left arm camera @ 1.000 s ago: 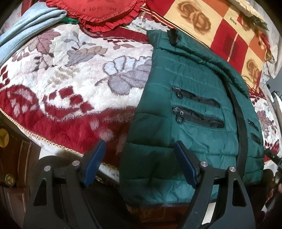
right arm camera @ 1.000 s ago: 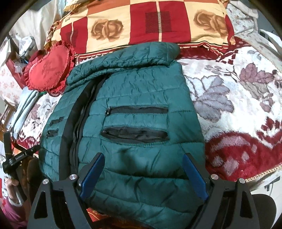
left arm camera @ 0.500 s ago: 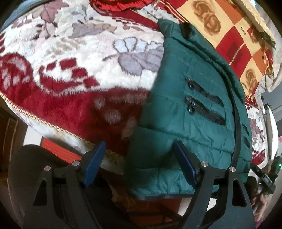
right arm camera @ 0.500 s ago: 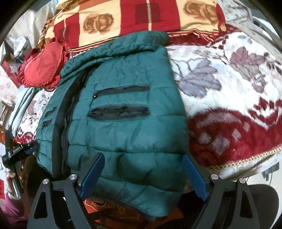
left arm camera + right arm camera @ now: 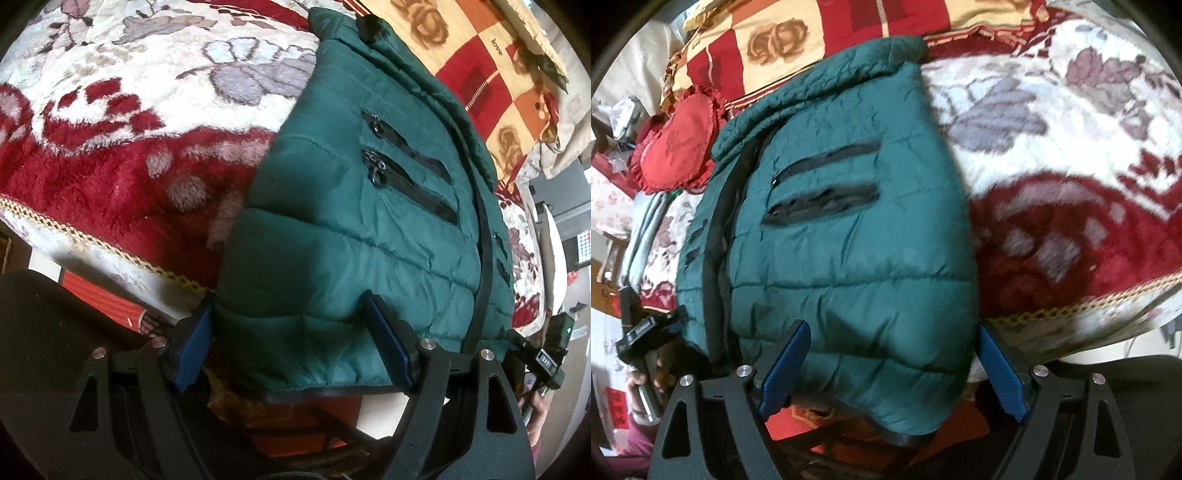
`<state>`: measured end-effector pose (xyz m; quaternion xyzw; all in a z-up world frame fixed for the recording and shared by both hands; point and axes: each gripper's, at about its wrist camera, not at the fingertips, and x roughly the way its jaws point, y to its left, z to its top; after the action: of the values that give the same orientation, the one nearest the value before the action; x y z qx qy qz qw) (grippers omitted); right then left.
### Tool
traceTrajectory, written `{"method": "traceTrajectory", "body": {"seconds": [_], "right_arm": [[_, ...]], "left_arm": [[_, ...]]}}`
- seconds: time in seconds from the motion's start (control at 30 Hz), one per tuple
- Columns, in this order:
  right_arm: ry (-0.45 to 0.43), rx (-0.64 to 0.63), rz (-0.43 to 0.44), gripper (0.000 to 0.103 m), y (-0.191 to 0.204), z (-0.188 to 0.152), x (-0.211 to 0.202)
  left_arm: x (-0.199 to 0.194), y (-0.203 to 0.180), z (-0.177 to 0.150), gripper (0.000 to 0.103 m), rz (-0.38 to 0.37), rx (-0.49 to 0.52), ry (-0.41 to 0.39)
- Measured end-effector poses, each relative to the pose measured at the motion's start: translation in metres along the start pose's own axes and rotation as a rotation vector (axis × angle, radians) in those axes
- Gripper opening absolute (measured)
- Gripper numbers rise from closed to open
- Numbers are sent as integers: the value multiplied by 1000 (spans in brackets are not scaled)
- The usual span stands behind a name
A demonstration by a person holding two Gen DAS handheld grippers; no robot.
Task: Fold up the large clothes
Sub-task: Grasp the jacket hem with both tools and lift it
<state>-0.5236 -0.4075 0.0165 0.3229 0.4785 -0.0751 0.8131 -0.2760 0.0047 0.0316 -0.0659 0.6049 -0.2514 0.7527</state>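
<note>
A dark green quilted jacket (image 5: 369,206) with black zip pockets lies front up on the bed, its hem hanging over the near edge. It also shows in the right wrist view (image 5: 842,236). My left gripper (image 5: 295,343) is open, its jaws astride the jacket's lower left hem corner. My right gripper (image 5: 890,369) is open, its jaws astride the lower right hem corner. The other hand's gripper shows at the right edge of the left view (image 5: 546,350) and at the left edge of the right view (image 5: 642,332).
The bed carries a red and white floral plush blanket (image 5: 122,110) with a gold braid edge (image 5: 1108,295). A checked rose quilt (image 5: 812,33) lies at the head. A red heart cushion (image 5: 679,144) and folded grey cloth (image 5: 642,236) lie beside the jacket.
Both grippers have moved down and in toward the bed's near edge. The hem corners now lie between the open jaws of each gripper.
</note>
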Motion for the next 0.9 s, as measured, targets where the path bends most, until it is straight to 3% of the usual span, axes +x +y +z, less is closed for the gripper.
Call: {"method": "traceTrajectory", "body": {"seconds": [0.2, 0.3, 0.5, 0.6, 0.67, 0.77, 0.9], "right_arm": [[19, -40, 46, 88, 13, -3, -2], [9, -75, 42, 68, 19, -3, -5], [31, -100, 42, 64, 20, -5, 2], [33, -97, 100, 58, 24, -3, -1], [29, -112, 131, 58, 27, -2, -4], [51, -123, 123, 58, 29, 0, 5], [87, -96, 114, 63, 28, -4, 20]], "left_arm": [[-1, 1, 0, 80, -16, -7, 1], [0, 2, -1, 80, -9, 2, 15], [4, 5, -3, 80, -5, -18, 30], [6, 4, -5, 80, -13, -12, 38], [5, 4, -7, 80, -18, 0, 34], [7, 6, -6, 74, -31, -7, 31], [7, 4, -7, 74, -24, 7, 39]]}}
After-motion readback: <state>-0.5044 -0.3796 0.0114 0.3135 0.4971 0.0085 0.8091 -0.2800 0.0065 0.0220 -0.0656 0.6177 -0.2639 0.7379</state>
